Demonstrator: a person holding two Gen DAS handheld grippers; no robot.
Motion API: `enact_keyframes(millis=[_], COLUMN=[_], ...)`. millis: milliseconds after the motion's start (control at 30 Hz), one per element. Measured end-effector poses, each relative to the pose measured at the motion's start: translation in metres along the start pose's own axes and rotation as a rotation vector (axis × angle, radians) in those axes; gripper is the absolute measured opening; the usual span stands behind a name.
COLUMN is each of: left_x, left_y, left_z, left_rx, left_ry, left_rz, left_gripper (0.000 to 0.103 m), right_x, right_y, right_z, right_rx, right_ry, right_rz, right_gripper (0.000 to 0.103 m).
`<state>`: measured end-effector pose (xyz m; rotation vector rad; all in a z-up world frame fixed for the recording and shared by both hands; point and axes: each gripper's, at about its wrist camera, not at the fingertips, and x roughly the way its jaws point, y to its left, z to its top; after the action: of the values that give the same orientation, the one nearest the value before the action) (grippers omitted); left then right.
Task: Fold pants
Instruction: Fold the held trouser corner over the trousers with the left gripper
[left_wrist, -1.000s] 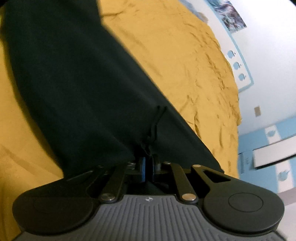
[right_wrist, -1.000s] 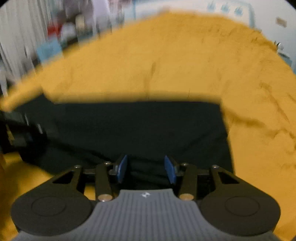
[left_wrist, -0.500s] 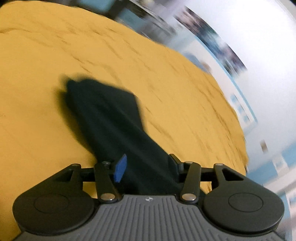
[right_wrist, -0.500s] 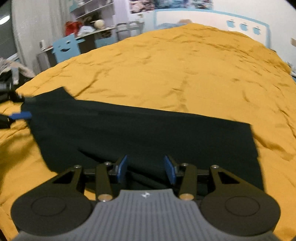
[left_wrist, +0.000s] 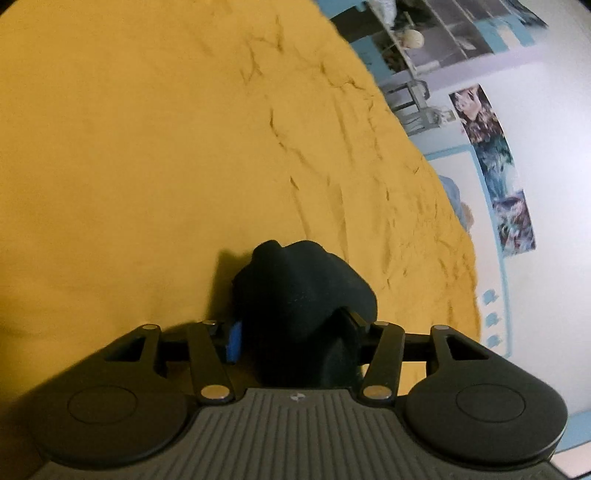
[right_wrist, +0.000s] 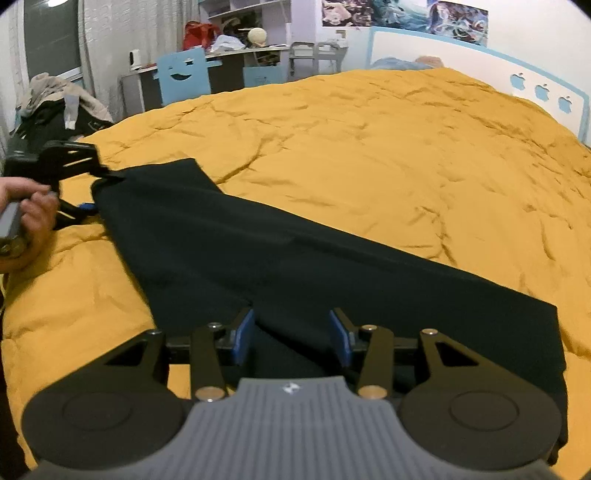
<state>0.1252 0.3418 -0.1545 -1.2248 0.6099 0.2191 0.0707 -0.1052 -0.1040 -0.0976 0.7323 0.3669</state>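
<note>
Lying beyond the right gripper: the black pants (right_wrist: 295, 266) are spread in a long band on the yellow quilt (right_wrist: 406, 166). They run from just under this gripper's fingers away to its far left, where the left gripper is seen.
Right gripper (right_wrist: 291, 332): its jaws are held about half spread. The blue pads (right_wrist: 245, 336) are seen apart above the near end of the pants, and nothing is clamped between them.
Left gripper (left_wrist: 293, 326): its jaws have just been opened and then drawn in slightly, and are held about half spread. A rounded bunch of the pants (left_wrist: 303, 295) is seen between them.
Cloth at the left gripper: the bunch is draped over the right-hand finger and reaches the blue pad (left_wrist: 234, 341) of the left-hand finger. Whether it is pinched cannot be told.
Left gripper from the right wrist view (right_wrist: 98, 190): it is met by the far end of the pants. It is carried by a hand (right_wrist: 29, 210) at the picture's edge.
Quilt ahead of the left gripper (left_wrist: 147, 147): only wrinkles are shown.
</note>
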Motion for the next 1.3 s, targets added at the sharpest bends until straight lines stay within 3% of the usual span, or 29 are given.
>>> enact_keyframes(millis=[33, 100, 200, 267, 333, 367, 467, 633, 700, 733, 767, 833, 933, 1033, 1233, 1300], left_x=[0.001, -0.011, -0.046, -0.052, -0.033, -0.023, -0.025, -0.02, -0.022, -0.021, -0.022, -0.025, -0.027, -0.029, -0.046, -0.051], left_y=[0.002, -0.002, -0.016, -0.029, -0.024, -0.009, 0.016, 0.01, 0.011, 0.007, 0.003, -0.003, -0.008, -0.014, -0.048, -0.067], left_z=[0.003, 0.004, -0.005, -0.019, -0.02, -0.015, 0.0, 0.002, 0.001, 0.003, 0.004, 0.002, 0.0, -0.002, -0.019, -0.029], left_rx=[0.002, 0.04, 0.153, 0.292, 0.313, 0.245, 0.075, 0.097, 0.095, 0.098, 0.103, 0.129, 0.148, 0.142, 0.314, 0.418], left_ry=[0.009, -0.016, -0.16, -0.206, -0.125, -0.066, -0.03, -0.013, -0.012, -0.01, -0.016, -0.034, -0.048, -0.061, -0.104, -0.124], left_rz=[-0.019, -0.063, -0.122, -0.037, 0.092, 0.123, 0.019, 0.053, 0.064, 0.054, 0.047, 0.023, 0.016, 0.005, -0.045, -0.056], left_gripper=[0.027, 0.023, 0.022, 0.023, 0.024, 0.024, 0.027, 0.039, 0.037, 0.032, 0.032, 0.031, 0.031, 0.029, 0.029, 0.03], right_x=[0.002, 0.008, 0.013, 0.016, 0.028, 0.035, 0.037, 0.023, 0.034, 0.043, 0.044, 0.033, 0.024, 0.039, 0.01, 0.001], right_y=[0.003, 0.01, 0.02, 0.023, 0.026, 0.027, 0.033, 0.022, 0.02, 0.024, 0.028, 0.034, 0.023, 0.027, 0.016, 0.01], right_z=[0.0, 0.0, 0.0, -0.001, -0.004, -0.006, -0.008, 0.0, -0.004, -0.008, -0.011, -0.009, -0.009, -0.017, -0.015, -0.015], right_rx=[-0.001, -0.008, -0.03, -0.009, 0.017, 0.018, -0.006, 0.086, 0.11, 0.087, 0.045, 0.023, 0.11, 0.085, 0.164, 0.192], right_ry=[0.004, 0.026, 0.033, 0.038, 0.083, 0.118, 0.125, 0.043, 0.127, 0.199, 0.211, 0.165, 0.103, 0.186, 0.089, 0.058], right_rz=[0.003, 0.006, 0.011, 0.04, 0.065, 0.068, 0.054, 0.102, 0.089, 0.084, 0.072, 0.069, 0.1, 0.065, 0.111, 0.108], right_gripper=[0.042, 0.042, 0.042, 0.042, 0.042, 0.042, 0.042, 0.042, 0.043, 0.044, 0.044, 0.043, 0.044, 0.044, 0.044, 0.044])
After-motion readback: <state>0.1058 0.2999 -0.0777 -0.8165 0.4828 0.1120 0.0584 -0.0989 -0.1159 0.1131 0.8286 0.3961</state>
